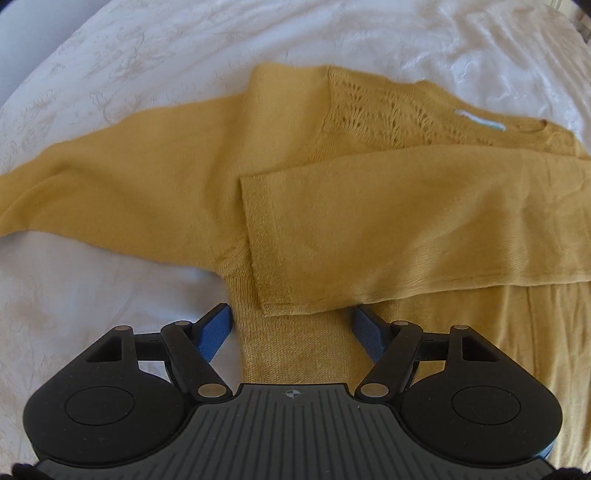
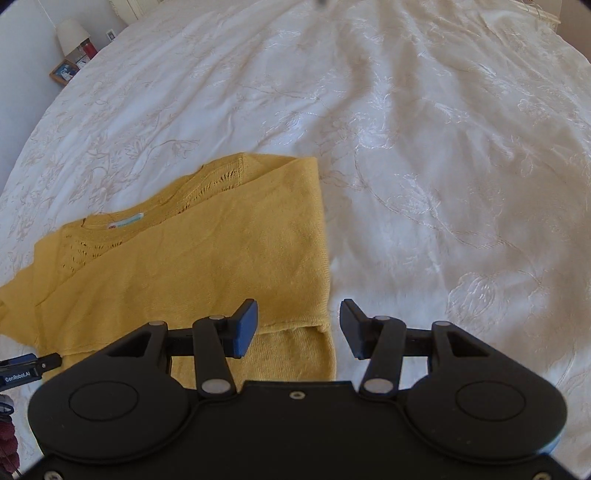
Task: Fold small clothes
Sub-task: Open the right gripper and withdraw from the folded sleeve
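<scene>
A mustard-yellow knit sweater [image 1: 332, 206] lies flat on a white bedspread [image 1: 147, 55]. One sleeve is folded across its body, with the cuff [image 1: 266, 243] ending near the middle; the other sleeve [image 1: 92, 195] stretches out to the left. My left gripper [image 1: 291, 325] is open and empty, its jaws on either side of the sweater's lower body just below the folded cuff. In the right wrist view the sweater [image 2: 207, 258] lies at left with its folded right edge. My right gripper [image 2: 299, 325] is open and empty over that edge's lower corner.
The embroidered white bedspread [image 2: 443, 147] spreads wide to the right and beyond the sweater. A nightstand with a lamp [image 2: 72, 33] and a framed picture [image 2: 62, 72] stands far left. The tip of the other gripper [image 2: 26, 369] shows at the left edge.
</scene>
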Tool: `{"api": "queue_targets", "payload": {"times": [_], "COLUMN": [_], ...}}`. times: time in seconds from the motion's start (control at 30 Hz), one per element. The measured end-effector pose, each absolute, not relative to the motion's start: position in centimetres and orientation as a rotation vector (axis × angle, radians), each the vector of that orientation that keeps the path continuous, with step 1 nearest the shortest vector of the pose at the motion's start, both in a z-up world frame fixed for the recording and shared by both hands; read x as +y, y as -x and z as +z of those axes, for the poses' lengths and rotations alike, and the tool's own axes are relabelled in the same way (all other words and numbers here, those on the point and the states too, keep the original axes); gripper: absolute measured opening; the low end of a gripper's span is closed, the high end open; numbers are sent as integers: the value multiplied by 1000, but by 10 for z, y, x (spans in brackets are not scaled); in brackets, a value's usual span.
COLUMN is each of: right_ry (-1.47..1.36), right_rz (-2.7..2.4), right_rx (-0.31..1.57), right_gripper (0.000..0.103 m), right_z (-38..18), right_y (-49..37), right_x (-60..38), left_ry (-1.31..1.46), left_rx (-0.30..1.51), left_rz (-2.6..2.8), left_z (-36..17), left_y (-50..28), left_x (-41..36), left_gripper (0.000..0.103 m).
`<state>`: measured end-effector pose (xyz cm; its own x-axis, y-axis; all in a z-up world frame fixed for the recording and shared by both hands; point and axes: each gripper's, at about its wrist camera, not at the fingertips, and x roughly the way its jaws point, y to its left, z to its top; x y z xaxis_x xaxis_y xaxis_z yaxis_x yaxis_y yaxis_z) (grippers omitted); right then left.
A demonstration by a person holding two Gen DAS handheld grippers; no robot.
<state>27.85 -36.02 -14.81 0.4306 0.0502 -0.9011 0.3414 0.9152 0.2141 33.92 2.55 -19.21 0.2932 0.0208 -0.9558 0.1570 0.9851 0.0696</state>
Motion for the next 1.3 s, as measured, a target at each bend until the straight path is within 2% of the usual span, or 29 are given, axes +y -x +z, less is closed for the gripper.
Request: {"api": "queue_targets", "payload": {"times": [0.23,0.27,0.3,0.43,0.6,0.7,0.8,0.83,0.97,1.17,1.2,1.23,1.3], "right_ry": [-360,-367,-377,-163,-319,-368,-410,-416,-413,-400,-403,-397,-340], "right_rz": [-175,-165,-127,-153,-187,-171,-151,-134,-76,-23,-24,-29,-46], "right_rx": [1184,1201,1223,1224,1255,1220,1181,1175,1194,1262,1267,1276,1311], "right_gripper": [56,50,11,8,9,23,50,55,55,55,53,41,7], "right_z": [-175,-178,-182,-169,-183,-178,-165,-161,-152,-171,-175,-179,-183], "right_y": [-305,-307,-309,-308,-309,-305,-291,-284,-251,-214,-212,-210,-211], "right_x": [-366,-366,-366,-357,-385,-386,-388,-388,-380,-356,-354,-350,-343], "left_ry": [-128,-119,-108,-116,-183,-159,-116,-95,-32,-27,-27,-29,-38], "left_rx": [1273,1268,1260,1206,1228,1225,1242,1254,1282,1315,1318,1320,1326], "left_rz": [-83,-84,-88,-122,-126,-144,-185,-203,-219,-199,-204,-209,-222], "left_z": [-189,-186,-183,-171,-189,-192,-188,-187,-180,-173,-172,-171,-168], "left_y": [-337,-336,-335,-327,-331,-332,-329,-326,-300,-246,-238,-232,-221], "left_x": [31,31,31,27,15,20,30,35,54,72,73,73,74], "left_gripper": [71,71,71,71,72,72,71,71,71,71,71,71,71]}}
